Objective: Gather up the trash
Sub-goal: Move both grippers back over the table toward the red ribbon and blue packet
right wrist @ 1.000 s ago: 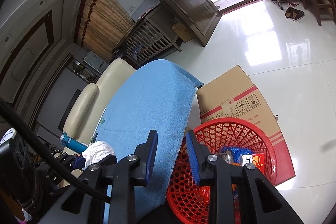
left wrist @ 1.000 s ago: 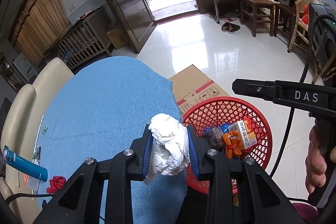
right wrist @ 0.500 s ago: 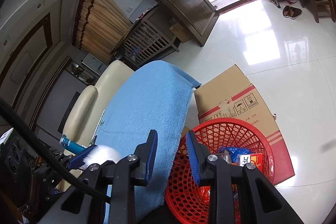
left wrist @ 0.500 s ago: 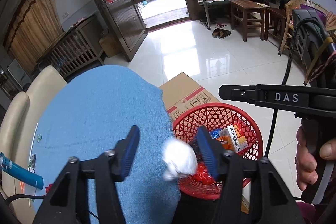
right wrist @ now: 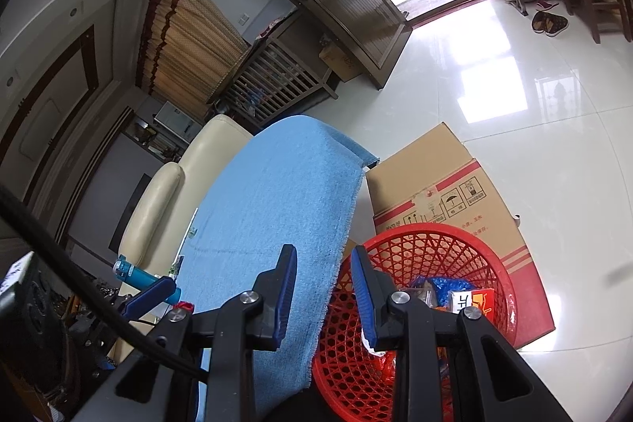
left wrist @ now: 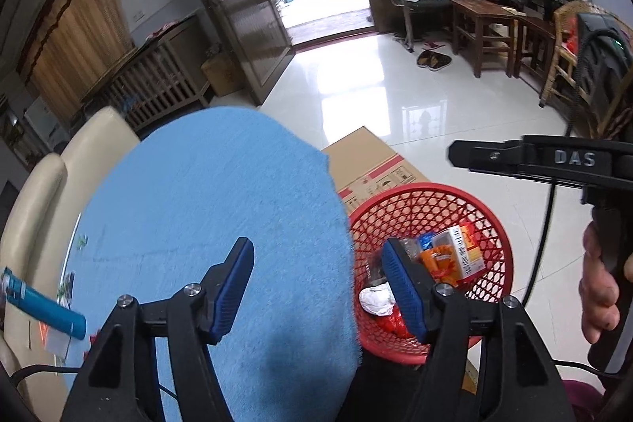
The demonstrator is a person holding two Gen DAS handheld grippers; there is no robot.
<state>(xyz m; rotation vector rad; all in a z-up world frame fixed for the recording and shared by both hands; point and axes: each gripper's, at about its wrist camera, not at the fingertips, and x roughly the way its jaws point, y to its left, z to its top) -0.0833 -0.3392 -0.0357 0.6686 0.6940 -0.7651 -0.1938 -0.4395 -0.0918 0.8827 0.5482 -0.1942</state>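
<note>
Basket (left wrist: 490, 224) right of cloth (left wrist: 221, 208), before cardboard box (left wrist: 368, 161).

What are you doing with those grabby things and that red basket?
A person is picking up trash with a gripper in each hand. The left gripper has just been opening, and nothing is between its fingers. A crumpled white paper ball lies in the red basket with other wrappers. The right gripper is empty, with its jaws at their narrowest. A blue tube lies at the edge of the blue cloth.
</note>
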